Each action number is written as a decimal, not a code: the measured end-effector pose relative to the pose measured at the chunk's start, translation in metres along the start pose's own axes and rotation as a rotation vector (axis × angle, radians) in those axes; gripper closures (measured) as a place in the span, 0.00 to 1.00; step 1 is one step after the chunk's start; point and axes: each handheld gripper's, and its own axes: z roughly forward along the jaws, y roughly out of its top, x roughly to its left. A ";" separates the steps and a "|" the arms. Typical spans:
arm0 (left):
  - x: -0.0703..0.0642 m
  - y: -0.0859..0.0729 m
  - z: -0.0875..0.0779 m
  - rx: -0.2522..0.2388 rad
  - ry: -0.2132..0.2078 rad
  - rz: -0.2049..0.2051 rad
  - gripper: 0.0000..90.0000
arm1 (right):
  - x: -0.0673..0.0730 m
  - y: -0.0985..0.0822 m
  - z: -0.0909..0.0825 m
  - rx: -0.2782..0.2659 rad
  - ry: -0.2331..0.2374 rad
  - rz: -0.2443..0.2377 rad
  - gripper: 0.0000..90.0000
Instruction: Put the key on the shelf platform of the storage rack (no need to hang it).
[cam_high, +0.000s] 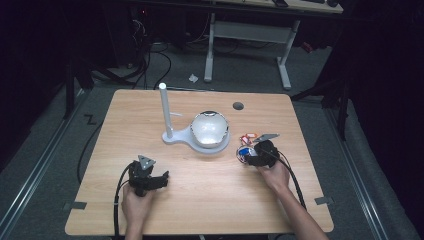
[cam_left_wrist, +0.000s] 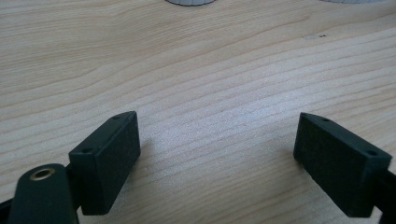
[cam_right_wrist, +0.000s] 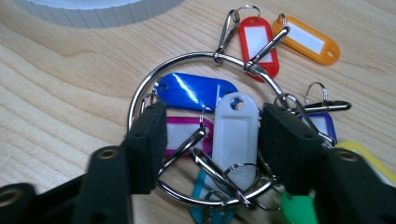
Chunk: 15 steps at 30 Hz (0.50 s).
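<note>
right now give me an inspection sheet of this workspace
surface: wooden table, bare around the left gripper
job's things: metal ring strung with coloured key tags, white tag between the right jaws
clutter: white stand with post and round dome
grippers: left gripper open, holding nothing; right gripper open astride the tags
cables: one trails from each gripper
surroundings: dark floor, desk frame behind

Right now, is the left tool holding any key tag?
No, the left tool stands open over bare table; the key tags lie at the right tool.
</note>
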 end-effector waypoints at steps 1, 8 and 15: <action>0.000 0.000 0.000 0.000 0.000 -0.001 0.17 | 0.000 0.000 0.000 -0.002 0.003 -0.002 0.56; 0.000 0.000 0.000 0.000 0.000 -0.001 0.17 | -0.003 -0.001 -0.002 -0.013 0.024 -0.002 0.74; 0.000 0.000 0.000 0.000 0.000 -0.001 0.17 | -0.002 -0.001 -0.007 -0.033 0.036 -0.036 0.90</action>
